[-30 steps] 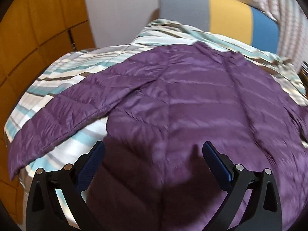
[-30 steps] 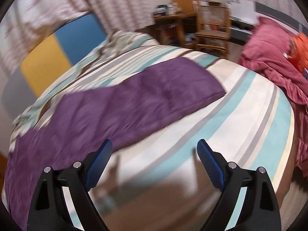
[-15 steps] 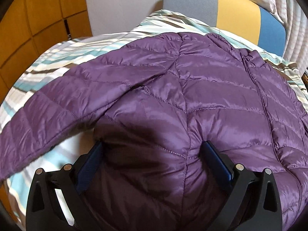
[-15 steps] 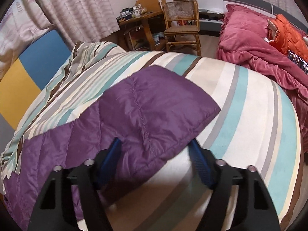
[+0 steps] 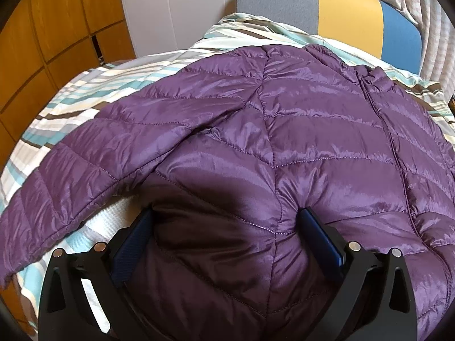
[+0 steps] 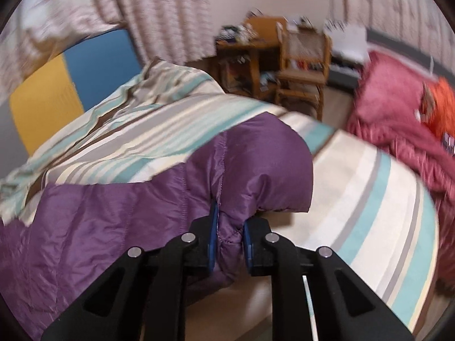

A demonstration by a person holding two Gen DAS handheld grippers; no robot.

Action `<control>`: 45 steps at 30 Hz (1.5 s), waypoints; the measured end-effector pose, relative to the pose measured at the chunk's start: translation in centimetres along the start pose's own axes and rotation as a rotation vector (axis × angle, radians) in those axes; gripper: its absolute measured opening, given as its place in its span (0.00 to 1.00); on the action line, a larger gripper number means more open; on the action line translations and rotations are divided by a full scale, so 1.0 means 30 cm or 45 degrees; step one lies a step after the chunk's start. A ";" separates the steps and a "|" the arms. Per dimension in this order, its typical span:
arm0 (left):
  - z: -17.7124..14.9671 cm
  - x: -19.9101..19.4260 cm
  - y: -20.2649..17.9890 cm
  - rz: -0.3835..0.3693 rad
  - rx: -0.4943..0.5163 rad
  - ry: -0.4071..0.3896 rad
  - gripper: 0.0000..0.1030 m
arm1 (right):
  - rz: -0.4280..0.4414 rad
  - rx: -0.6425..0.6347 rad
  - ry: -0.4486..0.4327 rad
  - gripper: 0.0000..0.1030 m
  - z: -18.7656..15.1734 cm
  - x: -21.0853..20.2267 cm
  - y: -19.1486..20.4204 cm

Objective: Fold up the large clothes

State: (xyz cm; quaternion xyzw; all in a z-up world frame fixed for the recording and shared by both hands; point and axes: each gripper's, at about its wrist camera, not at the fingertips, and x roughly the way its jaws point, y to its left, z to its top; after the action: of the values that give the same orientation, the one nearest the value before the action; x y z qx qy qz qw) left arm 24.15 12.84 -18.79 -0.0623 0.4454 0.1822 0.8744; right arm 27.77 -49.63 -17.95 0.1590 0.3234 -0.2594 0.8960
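Two grippers are working a purple down jacket (image 5: 298, 147) lying spread on the striped bed (image 5: 85, 91). Right gripper (image 6: 229, 238), jaws just closing, is pinching the right sleeve (image 6: 256, 167) near its cuff. Left gripper (image 5: 227, 244) is straddling the near hem, jaws wide, not yet clamping. Step: starting the sleeve fold. Next: left needs to clamp; right carries the sleeve across the body.

**Sharp on the left, smeared on the right**

My left feed was crisp and evenly lit, with soft sheen on the purple jacket (image 5: 284, 142) and deep shadow where it sagged between the left claw (image 5: 224, 238). The right feed was motion-blurred, worst across the curtains (image 6: 170, 8) and chair (image 6: 301, 74). Both fisheye views bowed everything and darkened at the corners.
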 end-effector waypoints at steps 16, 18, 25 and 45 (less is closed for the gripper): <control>-0.008 -0.006 -0.001 0.000 -0.011 -0.020 0.97 | 0.203 -0.648 -0.279 0.00 -0.161 -0.245 0.522; -0.008 -0.005 0.001 -0.004 -0.015 -0.021 0.97 | 0.239 -0.712 -0.307 0.00 -0.197 -0.272 0.576; -0.008 -0.006 0.003 -0.013 -0.023 -0.022 0.97 | 0.356 -0.869 -0.336 0.00 -0.308 -0.348 0.738; -0.009 -0.005 0.005 -0.021 -0.027 -0.023 0.97 | -0.265 -0.910 -0.204 0.05 -0.186 0.066 0.579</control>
State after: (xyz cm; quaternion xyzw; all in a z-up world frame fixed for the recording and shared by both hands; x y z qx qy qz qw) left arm 23.81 12.86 -18.83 -0.0738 0.4352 0.1803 0.8790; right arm 36.17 -33.66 -21.36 -0.2178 0.3368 -0.2315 0.8863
